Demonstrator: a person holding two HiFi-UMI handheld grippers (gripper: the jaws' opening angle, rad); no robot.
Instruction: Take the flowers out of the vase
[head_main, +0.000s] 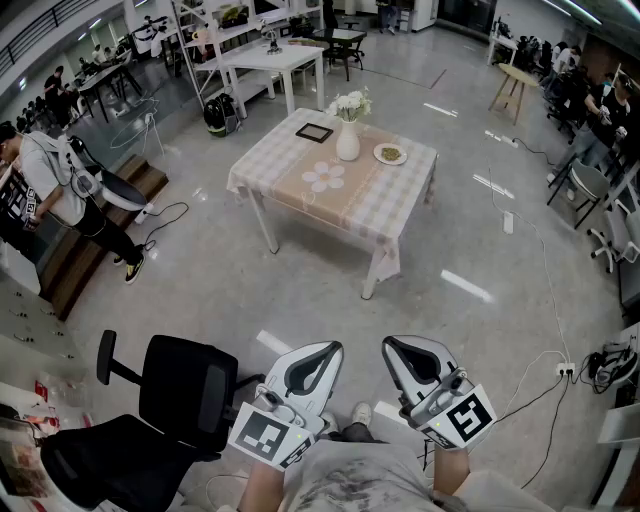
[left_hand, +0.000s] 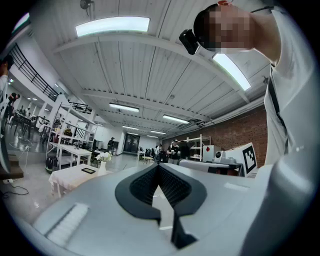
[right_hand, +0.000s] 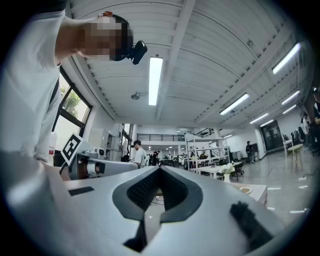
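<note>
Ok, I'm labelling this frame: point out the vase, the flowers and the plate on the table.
vase (head_main: 347, 144), head view, on its white belly.
flowers (head_main: 351, 103), head view, on the white blooms.
plate (head_main: 377, 153), head view, on its left rim.

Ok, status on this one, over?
Left gripper and right gripper shut, empty, near body. Flowers in vase on far table, untouched. Floor to cross; chair off left.

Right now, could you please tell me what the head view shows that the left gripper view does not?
Only the head view shows the black chair. Only the left gripper view shows the ceiling lights and a brick wall. Both show the table with the vase holding the white flowers.
</note>
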